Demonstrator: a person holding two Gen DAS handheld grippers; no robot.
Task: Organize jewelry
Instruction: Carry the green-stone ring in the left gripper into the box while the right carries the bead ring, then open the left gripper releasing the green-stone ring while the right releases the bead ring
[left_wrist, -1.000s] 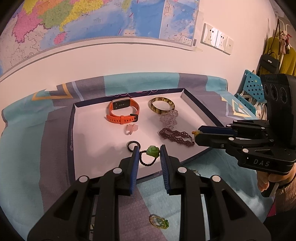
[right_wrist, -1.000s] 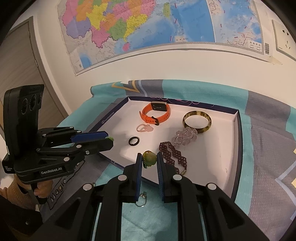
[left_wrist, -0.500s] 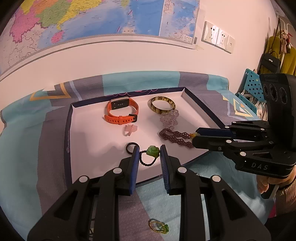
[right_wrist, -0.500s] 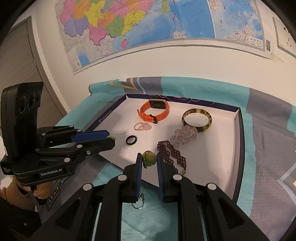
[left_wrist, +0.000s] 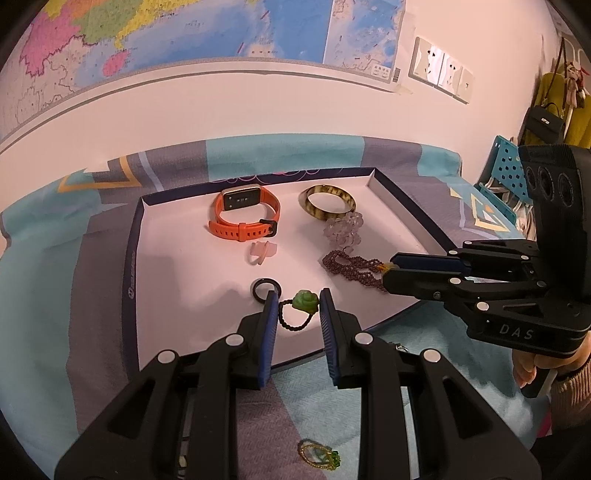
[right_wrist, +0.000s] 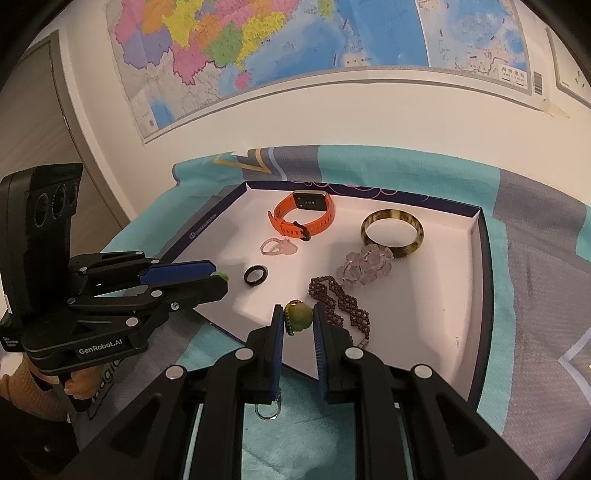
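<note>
A white tray (left_wrist: 177, 258) with a dark blue rim holds an orange watch (left_wrist: 243, 218), a brown bangle (left_wrist: 327, 203), a clear crystal bracelet (left_wrist: 343, 232), a dark bead bracelet (left_wrist: 351, 266), a pink ring (left_wrist: 262, 253) and a black ring (left_wrist: 264, 288). My left gripper (left_wrist: 297, 306) is shut on a green flower bead ring (left_wrist: 304, 301) above the tray's near edge. My right gripper (right_wrist: 298, 319) is shut on a yellow-green bead ring (right_wrist: 297, 317) over the tray's near part. It also shows in the left wrist view (left_wrist: 388, 271).
A green and gold ring (left_wrist: 317, 454) lies on the teal and grey cloth (left_wrist: 55, 295) in front of the tray. A small silver ring (right_wrist: 266, 410) lies on the cloth under the right gripper. A wall with a map stands behind.
Both grippers have drifted slightly; the right gripper's tip has moved a little to the left over the tray in the left wrist view. Both holds are unchanged.
</note>
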